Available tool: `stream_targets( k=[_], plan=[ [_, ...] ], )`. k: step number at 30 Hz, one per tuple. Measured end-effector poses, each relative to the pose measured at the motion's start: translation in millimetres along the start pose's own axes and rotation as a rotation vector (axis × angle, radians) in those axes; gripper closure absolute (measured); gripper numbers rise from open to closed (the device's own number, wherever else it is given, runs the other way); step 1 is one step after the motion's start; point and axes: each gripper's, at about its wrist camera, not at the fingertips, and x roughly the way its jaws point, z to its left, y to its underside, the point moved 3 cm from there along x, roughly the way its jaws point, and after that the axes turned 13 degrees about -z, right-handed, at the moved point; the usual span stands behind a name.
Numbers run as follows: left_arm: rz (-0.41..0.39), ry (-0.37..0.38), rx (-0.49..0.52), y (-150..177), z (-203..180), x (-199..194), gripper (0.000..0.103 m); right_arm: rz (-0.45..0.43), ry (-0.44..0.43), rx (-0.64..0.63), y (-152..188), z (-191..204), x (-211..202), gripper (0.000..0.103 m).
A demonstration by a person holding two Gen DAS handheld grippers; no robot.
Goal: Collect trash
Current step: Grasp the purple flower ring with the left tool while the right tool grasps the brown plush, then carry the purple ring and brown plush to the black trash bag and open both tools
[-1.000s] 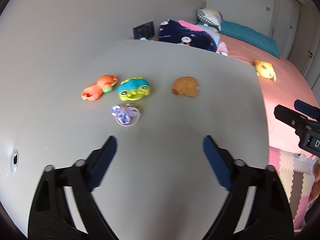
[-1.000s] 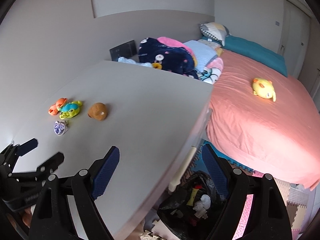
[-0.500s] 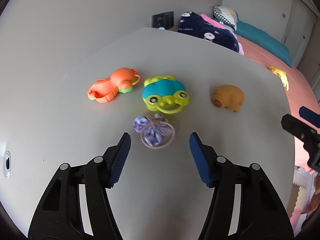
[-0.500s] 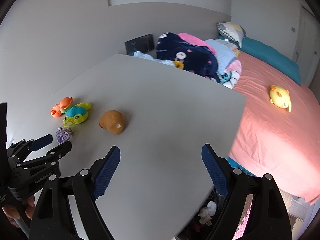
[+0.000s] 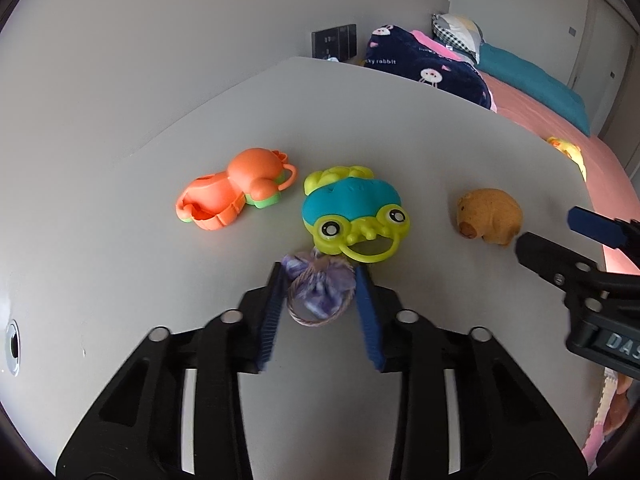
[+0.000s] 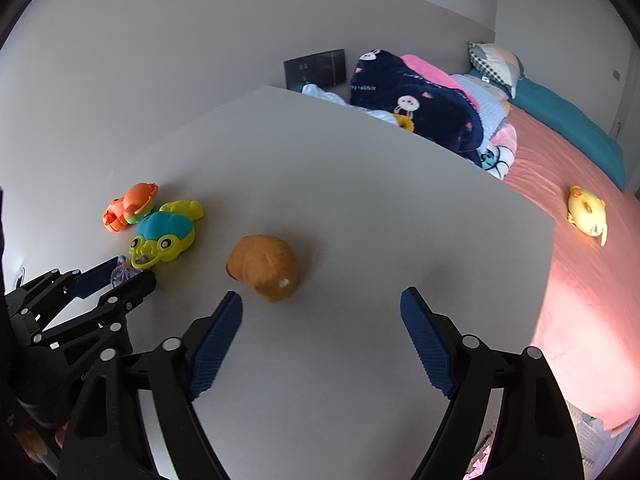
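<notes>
A purple hair tie (image 5: pixel 319 294) with a fabric bow lies on the grey table (image 5: pixel 400 128). My left gripper (image 5: pixel 320 280) has its blue pads on either side of it, pressed against the bow. The tie also shows in the right wrist view (image 6: pixel 125 273), between the left gripper's (image 6: pixel 116 278) fingers. A brown plush toy (image 6: pixel 265 266) lies just ahead of my right gripper (image 6: pixel 320 312), which is open and empty above the table. The right gripper (image 5: pixel 560 236) enters the left wrist view from the right.
A green-and-blue frog toy (image 5: pixel 354 210) touches the hair tie's far side. An orange toy (image 5: pixel 236 190) lies left of it. The brown plush (image 5: pixel 490 216) is to the right. A pink bed (image 6: pixel 580 280) with a yellow plush (image 6: pixel 588 214) and blankets (image 6: pixel 416 104) borders the table.
My left gripper moved forward and closed around the purple hair tie. My right gripper moved forward over the table toward the brown plush and stayed open.
</notes>
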Motion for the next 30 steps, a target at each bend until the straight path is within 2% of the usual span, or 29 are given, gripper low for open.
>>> stream_targets(
  k=[3,8,12,14,16,30],
  plan=[
    [0.000,0.001,-0.004,0,2,-1,0.082,0.011,-0.005,-0.006,-4,5,9,0.026],
    [-0.037,-0.010,0.002,-2,3,-8,0.083,0.052,-0.017,-0.006,-7,11,25,0.036],
    [-0.032,-0.012,-0.011,-1,6,-5,0.083,0.066,-0.012,-0.015,-5,17,33,0.045],
    [-0.026,-0.013,-0.017,-1,7,-4,0.083,0.058,-0.001,-0.030,-5,19,33,0.051],
    [-0.021,-0.012,-0.020,-1,8,-4,0.083,0.053,-0.003,-0.023,-5,19,33,0.066],
    [-0.017,-0.020,-0.005,2,1,-9,0.083,0.057,-0.013,0.021,-1,7,10,0.067]
  ],
)
